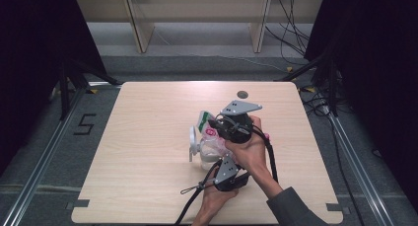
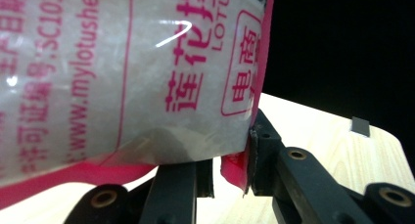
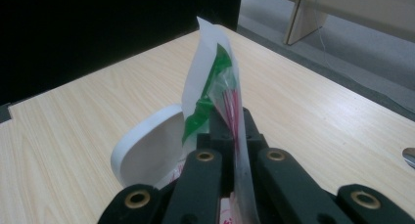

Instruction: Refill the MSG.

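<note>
High view is showing both grippers meeting over the middle of the table [image 1: 148, 137], each one holding part of a plastic bag [image 1: 213, 146]. The right gripper [image 1: 217, 123] is sitting on the far side of the bag, clamping its upper edge; the left gripper [image 1: 223, 163] is sitting on the near side, gripping the bag's lower part. The right hand [image 1: 246, 152] is crossing over the left hand [image 1: 214, 204] beneath it.

In the left gripper view, the left gripper [image 2: 230, 172] is pinching the bag [image 2: 122, 77] at its pink sealed bottom edge, with the bag bulging up and to the left of the jaws. In the right gripper view, the right gripper [image 3: 230, 136] is clenching tightly on the bag's thin top edge [image 3: 215, 87], which is standing upright straight ahead of the jaws.

A white rounded object [image 3: 149, 148] is lying just beside the right gripper, left of its jaws and touching or nearly touching the bag; in the high view it [image 1: 192, 143] is sitting on the bag's left side. Nothing else is crowding the jaws.

The bag is glossy, translucent film with pink printing and a green patch near the top, holding a pale white filling. The table is light wood grain, smooth, with rounded corners and a small dark round insert [image 1: 242, 94] beyond the right gripper.
</note>
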The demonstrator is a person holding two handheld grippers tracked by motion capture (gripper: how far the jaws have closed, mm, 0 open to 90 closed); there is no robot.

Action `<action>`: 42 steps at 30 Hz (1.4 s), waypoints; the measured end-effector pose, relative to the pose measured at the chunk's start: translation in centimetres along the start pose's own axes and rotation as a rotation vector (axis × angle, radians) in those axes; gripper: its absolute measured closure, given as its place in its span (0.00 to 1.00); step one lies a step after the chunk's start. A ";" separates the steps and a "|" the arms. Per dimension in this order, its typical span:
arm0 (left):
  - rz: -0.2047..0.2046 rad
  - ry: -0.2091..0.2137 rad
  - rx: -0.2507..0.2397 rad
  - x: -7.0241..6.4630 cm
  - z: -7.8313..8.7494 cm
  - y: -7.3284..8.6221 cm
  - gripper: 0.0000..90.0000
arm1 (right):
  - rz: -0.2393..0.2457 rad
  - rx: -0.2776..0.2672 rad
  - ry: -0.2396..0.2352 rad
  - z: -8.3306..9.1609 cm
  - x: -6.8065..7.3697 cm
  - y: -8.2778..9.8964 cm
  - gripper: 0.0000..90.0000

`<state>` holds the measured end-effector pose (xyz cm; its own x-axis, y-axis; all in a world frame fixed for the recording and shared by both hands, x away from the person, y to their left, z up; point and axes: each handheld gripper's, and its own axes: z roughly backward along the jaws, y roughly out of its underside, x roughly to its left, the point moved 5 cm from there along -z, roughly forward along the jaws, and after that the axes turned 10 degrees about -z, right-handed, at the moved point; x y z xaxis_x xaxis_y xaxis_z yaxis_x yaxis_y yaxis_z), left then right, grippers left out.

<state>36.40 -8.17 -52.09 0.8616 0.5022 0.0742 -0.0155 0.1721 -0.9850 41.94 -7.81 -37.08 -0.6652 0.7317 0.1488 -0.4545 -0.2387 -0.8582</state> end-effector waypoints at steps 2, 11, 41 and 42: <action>-0.002 0.007 -0.003 -0.1 -0.1 0.0 0.84 | 0.011 0.032 0.003 -0.1 0.2 0.2 1.00; 0.000 0.001 -0.005 0.0 0.0 0.0 0.84 | 0.013 0.005 0.001 -0.2 0.1 0.0 1.00; -0.003 -0.005 -0.001 -0.1 0.0 -0.2 0.84 | 0.022 0.016 -0.009 -0.1 0.4 0.1 1.00; 0.004 -0.001 -0.015 -0.1 -0.1 -0.2 0.84 | 0.030 0.020 -0.010 -0.1 0.3 0.0 1.00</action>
<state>36.37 -8.29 -51.88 0.8611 0.5036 0.0702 -0.0114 0.1572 -0.9875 41.77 -7.49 -37.13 -0.6845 0.7176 0.1284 -0.4459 -0.2729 -0.8525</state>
